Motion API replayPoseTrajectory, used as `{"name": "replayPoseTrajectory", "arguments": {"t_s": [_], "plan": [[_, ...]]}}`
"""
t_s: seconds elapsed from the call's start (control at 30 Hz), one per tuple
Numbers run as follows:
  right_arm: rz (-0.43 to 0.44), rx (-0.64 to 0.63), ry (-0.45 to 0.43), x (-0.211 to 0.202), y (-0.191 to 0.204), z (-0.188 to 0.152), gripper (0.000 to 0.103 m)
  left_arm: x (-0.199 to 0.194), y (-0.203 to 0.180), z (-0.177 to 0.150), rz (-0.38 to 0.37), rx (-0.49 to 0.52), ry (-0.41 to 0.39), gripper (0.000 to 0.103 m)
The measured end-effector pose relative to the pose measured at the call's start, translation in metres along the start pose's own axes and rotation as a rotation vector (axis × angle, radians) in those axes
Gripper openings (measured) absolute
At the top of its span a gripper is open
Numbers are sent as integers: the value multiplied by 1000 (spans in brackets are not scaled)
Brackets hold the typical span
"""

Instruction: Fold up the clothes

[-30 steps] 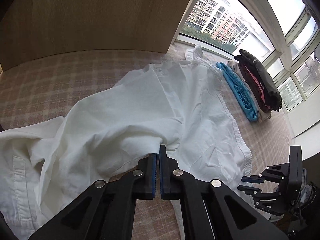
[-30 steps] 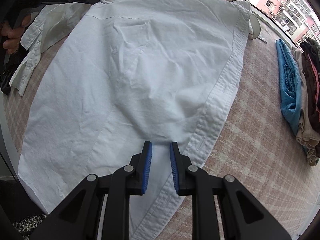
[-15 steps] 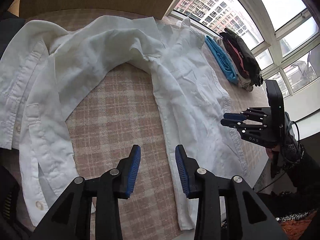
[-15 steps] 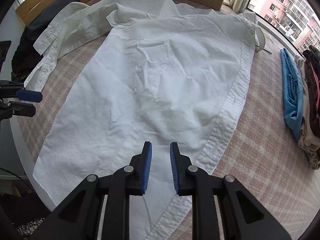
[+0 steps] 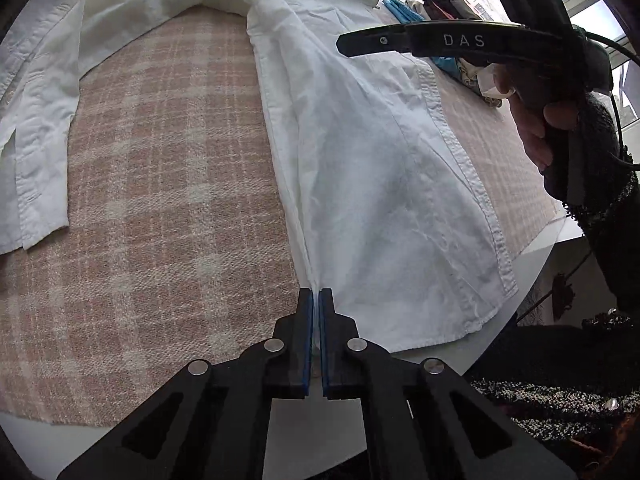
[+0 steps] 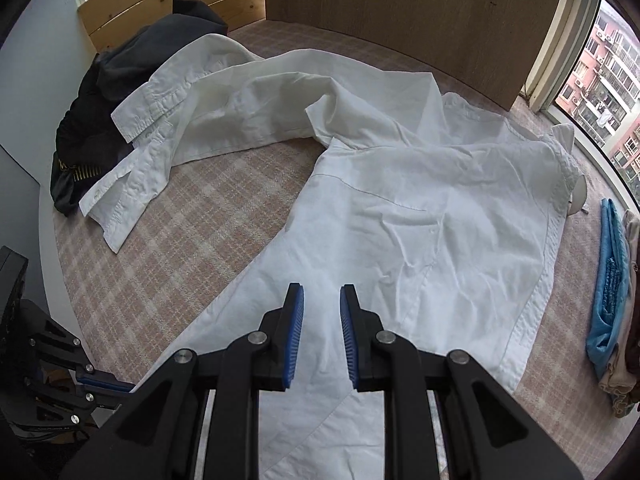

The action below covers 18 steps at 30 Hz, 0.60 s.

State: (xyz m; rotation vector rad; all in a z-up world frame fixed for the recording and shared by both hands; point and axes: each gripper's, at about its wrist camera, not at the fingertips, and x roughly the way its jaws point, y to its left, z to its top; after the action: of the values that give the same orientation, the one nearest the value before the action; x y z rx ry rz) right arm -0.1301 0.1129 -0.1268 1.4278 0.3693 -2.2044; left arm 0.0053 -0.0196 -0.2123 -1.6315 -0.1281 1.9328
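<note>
Jaws of left gripper (image 5: 316, 304) closed, blue pads pinched on the lower side edge of white shirt (image 5: 384, 168), a sliver of cloth visible between them at 6 o'clock of the left wrist view. Jaws of right gripper (image 6: 321, 308) parted with a clear gap, nothing between the pads, hovering over the shirt's lower panel at 6 o'clock of the right wrist view. Shirt spread flat on pink plaid cloth (image 5: 168, 184), body running from 6 toward 1 o'clock in the left view, button placket along its right edge, hem near the cloth's front edge. Sleeves (image 6: 160, 128) thrown out toward 10 o'clock in the right view, crumpled and overlapping, one cuff resting against dark garment (image 6: 92, 120) heaped at 9 to 10 o'clock. Stack of folded clothes (image 6: 612, 300), blue piece outermost, at 3 o'clock beside the shirt, apart from it. Wooden panel (image 6: 400, 8) at 12 o'clock behind the cloth; window with apartment blocks (image 6: 600, 72) at 2 o'clock. Right gripper seen side-on in the left view at 1 to 2 o'clock, lettered "DAS", gripped by a hand (image 5: 536, 120), crossing in front of the shirt's collar end and the folded stack. Black-and-white tweed sleeve (image 5: 600, 208) at 3 to 4 o'clock.
</note>
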Motion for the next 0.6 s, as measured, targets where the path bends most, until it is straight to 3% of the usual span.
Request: {"name": "replayPoseTrajectory", "arguments": {"t_s": [0.17, 0.3, 0.4, 0.5, 0.57, 0.6], "plan": [[4, -13, 39, 37, 0, 28, 19, -13, -2, -3, -2, 8, -25, 2], [-25, -57, 89, 74, 15, 33, 19, -12, 1, -5, 4, 8, -17, 2], [10, -71, 85, 67, 15, 26, 20, -17, 8, -9, -3, -5, -9, 3], [95, 39, 29, 33, -23, 15, 20, -32, 20, -8, 7, -22, -12, 6], [58, 96, 1, 12, -59, 7, 21, -51, 33, -1, 40, -27, -31, 12], [29, 120, -11, 2, -78, 3, 27, -61, 39, 6, 56, -24, -40, 17]]}}
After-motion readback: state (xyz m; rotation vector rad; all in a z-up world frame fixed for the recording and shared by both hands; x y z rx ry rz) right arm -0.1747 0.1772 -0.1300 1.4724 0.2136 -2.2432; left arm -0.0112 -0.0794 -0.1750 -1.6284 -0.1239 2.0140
